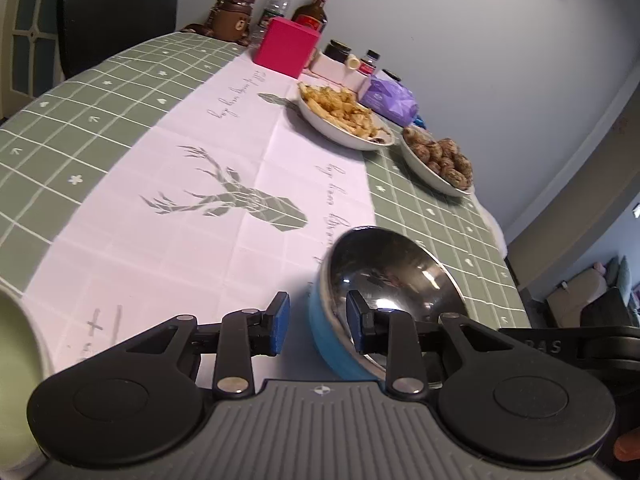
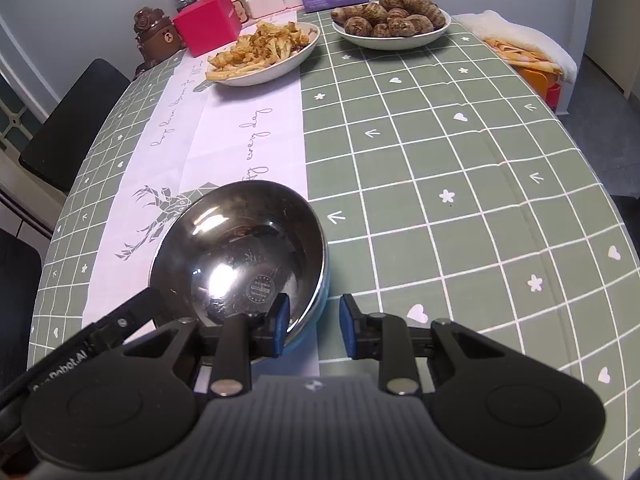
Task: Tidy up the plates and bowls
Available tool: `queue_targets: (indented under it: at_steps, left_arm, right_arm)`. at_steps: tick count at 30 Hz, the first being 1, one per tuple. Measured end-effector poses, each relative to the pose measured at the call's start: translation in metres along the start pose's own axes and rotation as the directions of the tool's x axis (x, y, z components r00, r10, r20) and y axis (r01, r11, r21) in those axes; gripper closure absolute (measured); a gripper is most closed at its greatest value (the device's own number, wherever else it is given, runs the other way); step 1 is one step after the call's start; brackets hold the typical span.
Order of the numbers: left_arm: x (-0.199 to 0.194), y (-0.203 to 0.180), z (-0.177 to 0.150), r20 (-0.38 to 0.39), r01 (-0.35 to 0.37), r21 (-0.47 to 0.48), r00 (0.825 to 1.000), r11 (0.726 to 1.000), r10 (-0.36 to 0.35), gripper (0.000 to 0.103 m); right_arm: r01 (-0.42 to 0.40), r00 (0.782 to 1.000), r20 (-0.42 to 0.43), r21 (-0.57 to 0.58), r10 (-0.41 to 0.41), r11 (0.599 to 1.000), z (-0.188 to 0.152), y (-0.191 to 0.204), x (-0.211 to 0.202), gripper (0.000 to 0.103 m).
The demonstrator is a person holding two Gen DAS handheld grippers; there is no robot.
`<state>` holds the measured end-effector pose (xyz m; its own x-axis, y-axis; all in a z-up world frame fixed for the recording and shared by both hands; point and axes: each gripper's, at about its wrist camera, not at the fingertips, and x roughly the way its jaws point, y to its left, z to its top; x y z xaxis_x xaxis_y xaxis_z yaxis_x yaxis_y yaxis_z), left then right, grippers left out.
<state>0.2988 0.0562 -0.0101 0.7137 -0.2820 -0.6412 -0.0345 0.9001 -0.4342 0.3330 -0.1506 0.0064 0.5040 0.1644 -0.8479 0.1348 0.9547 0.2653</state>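
Note:
A steel bowl [image 1: 392, 272] [image 2: 240, 248] with a blue outer wall sits near the table's front, on the white runner. My left gripper [image 1: 318, 320] straddles its rim: one blue pad is inside the bowl and the other outside, with gaps showing, so it is open. My right gripper [image 2: 313, 324] straddles the opposite rim in the same way and is open, its pads not pressing. A pale green bowl [image 1: 16, 340] peeks in at the left edge. Further back stand a white plate [image 1: 340, 136] [image 2: 256, 78] of cauliflower and a white plate [image 1: 424, 178] [image 2: 392, 42] of taro roots.
A pink box [image 1: 286, 46] [image 2: 208, 28], bottles, jars, a bear-shaped flask [image 1: 232, 12] and a purple pack [image 1: 390, 100] line the far edge of the table. A black chair [image 1: 116, 20] stands behind it. Folded cloth [image 2: 520, 48] lies off the right corner.

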Motion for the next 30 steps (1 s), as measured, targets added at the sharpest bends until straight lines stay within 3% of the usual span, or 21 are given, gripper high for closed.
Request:
queue_targets:
  at_steps: [4, 7, 15, 23, 30]
  left_arm:
    - [0.004, -0.007, -0.001, -0.017, 0.031, 0.002, 0.999, 1.0, -0.031, 0.064]
    - [0.006, -0.012, -0.002, -0.025, -0.025, 0.048, 0.999, 0.999, 0.026, 0.086]
    - [-0.012, -0.018, 0.001, -0.021, -0.055, 0.039, 0.998, 0.998, 0.056, 0.089]
    - [-0.058, -0.05, -0.005, 0.003, -0.063, 0.066, 0.998, 0.996, 0.063, 0.089]
    - [-0.117, -0.094, -0.027, 0.06, -0.036, 0.127, 0.998, 0.991, 0.029, 0.09]
  right_arm:
    - [-0.013, 1.0, -0.001, 0.012, 0.013, 1.0, -0.001, 0.0, 0.0, 0.087]
    - [0.0, 1.0, 0.004, 0.027, 0.0, 1.0, -0.001, 0.0, -0.001, 0.088]
    - [-0.026, 1.0, 0.001, 0.051, 0.026, 0.998, -0.009, -0.001, -0.013, 0.089]
    - [-0.069, 0.995, 0.069, 0.028, 0.067, 0.997, -0.022, -0.011, -0.07, 0.09]
    - [-0.131, 0.985, 0.12, 0.061, 0.123, 0.989, -0.059, -0.041, -0.13, 0.09]
